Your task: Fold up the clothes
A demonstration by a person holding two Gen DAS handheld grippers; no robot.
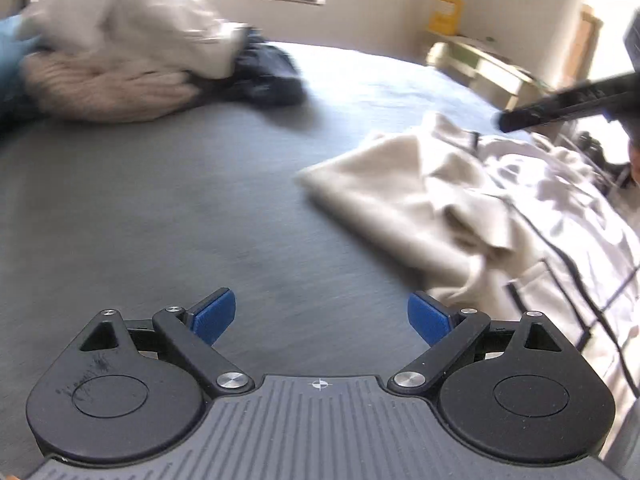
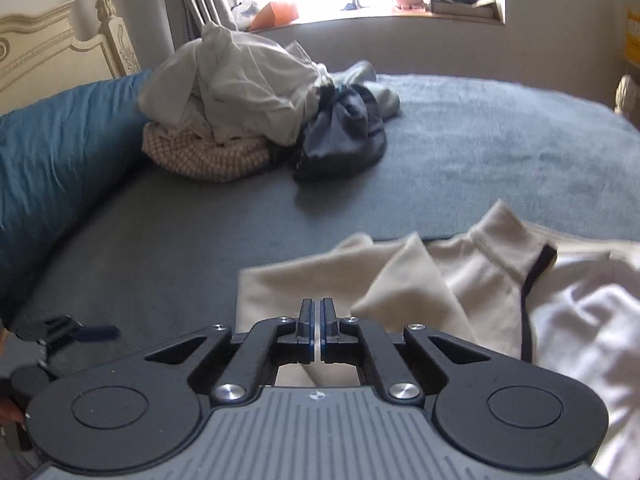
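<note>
Cream fleece top (image 2: 400, 280) lying crumpled on the grey bed (image 2: 480, 152), with both hand-held grippers hovering over it.

The left hand-held gripper (image 1: 320, 318) is hanging released, its blue pads (image 1: 212, 316) spread wide above bare cover. The right hand-held gripper (image 2: 319, 326) is sitting clenched with nothing between its jaws, just above the top. A white black-trimmed garment (image 2: 580, 320) is touching the fleece; a heap of clothes (image 2: 240, 112) is lying well apart, near the blue pillow (image 2: 60, 168). A yellow sign (image 1: 446, 14) is showing on the wall, too blurred to read.
</note>
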